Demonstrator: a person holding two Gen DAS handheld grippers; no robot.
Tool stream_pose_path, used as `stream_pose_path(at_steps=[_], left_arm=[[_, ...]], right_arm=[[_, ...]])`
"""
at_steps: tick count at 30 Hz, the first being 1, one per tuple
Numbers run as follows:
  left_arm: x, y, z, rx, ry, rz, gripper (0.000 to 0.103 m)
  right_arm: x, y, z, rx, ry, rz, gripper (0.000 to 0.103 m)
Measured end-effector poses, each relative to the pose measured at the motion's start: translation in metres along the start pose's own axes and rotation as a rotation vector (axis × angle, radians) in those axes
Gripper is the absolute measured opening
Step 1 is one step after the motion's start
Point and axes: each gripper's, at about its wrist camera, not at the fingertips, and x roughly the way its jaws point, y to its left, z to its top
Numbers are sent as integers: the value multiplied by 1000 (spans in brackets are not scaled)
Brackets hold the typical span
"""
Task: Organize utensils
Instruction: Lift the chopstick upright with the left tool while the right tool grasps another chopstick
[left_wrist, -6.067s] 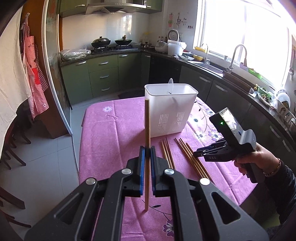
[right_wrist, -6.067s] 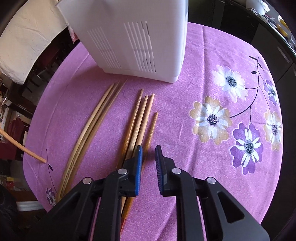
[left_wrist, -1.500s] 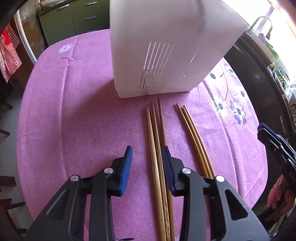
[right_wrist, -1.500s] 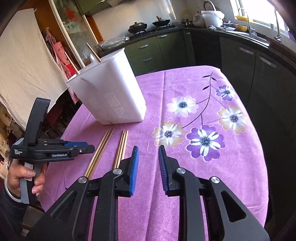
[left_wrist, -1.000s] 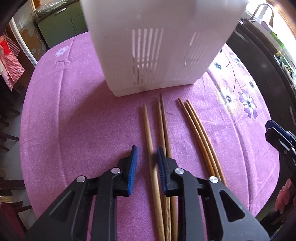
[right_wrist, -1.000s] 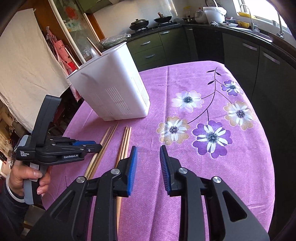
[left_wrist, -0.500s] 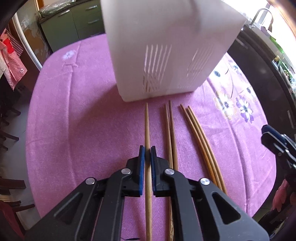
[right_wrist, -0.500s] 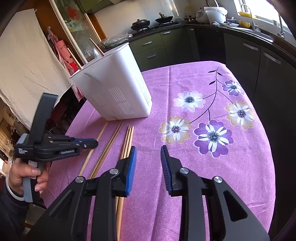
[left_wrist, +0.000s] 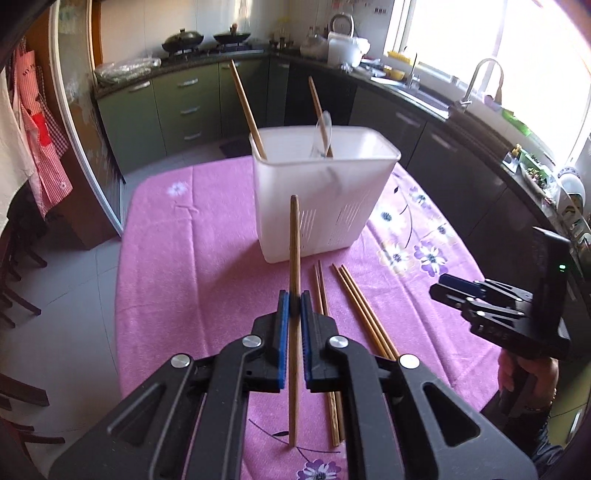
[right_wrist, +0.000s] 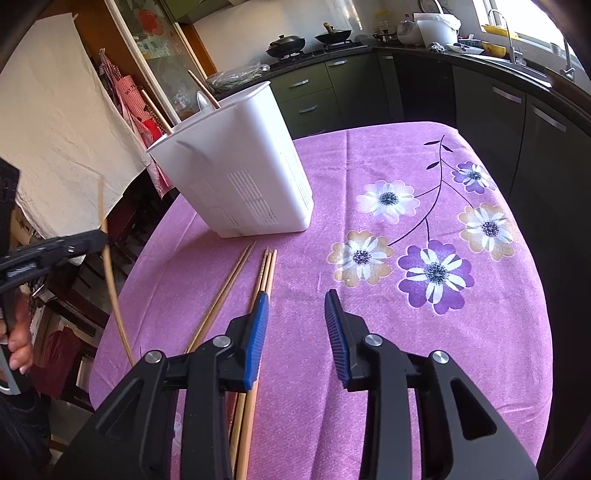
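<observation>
My left gripper (left_wrist: 292, 295) is shut on one wooden chopstick (left_wrist: 294, 243) and holds it upright above the pink tablecloth (left_wrist: 192, 280), in front of the white utensil holder (left_wrist: 325, 206). The holder has two chopsticks (left_wrist: 243, 103) and a spoon (left_wrist: 322, 134) in it. Several chopsticks (left_wrist: 354, 295) lie on the cloth in two groups. My right gripper (right_wrist: 295, 306) is open and empty above the near ends of the lying chopsticks (right_wrist: 266, 273). The held chopstick (right_wrist: 110, 280) shows at the left of the right wrist view.
The round table ends close on the left and near side; chairs (left_wrist: 14, 288) stand beside it. Green kitchen cabinets (left_wrist: 177, 107) and a counter with a sink (left_wrist: 480, 81) run behind. A white cloth (right_wrist: 55, 122) hangs at the left.
My left gripper closed on one chopstick from the left group and lifted it off the cloth to upright. My right gripper stayed open and barely moved.
</observation>
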Motion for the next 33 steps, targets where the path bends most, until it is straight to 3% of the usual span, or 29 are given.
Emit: stream_pose_path(at_steps=[10,14,16,23,33], left_arm=[[-52,0,-21,28,-119,18,6],[-58,-1,-29,36,-130,6,6],[-61,-1,-31,43,-135,9,6],[-60,-1,-33,55,-135,12,6],[-60,1,-34,53,-137,4,6]], right_arm=[[19,12,2,-40,62,-5,33],[42,18,6,-58,134,10,32],[54,20,8,-69,169,17,21],[87,36,12,-129,273,-14,19],[99,51,10,-195,301,-121,18]])
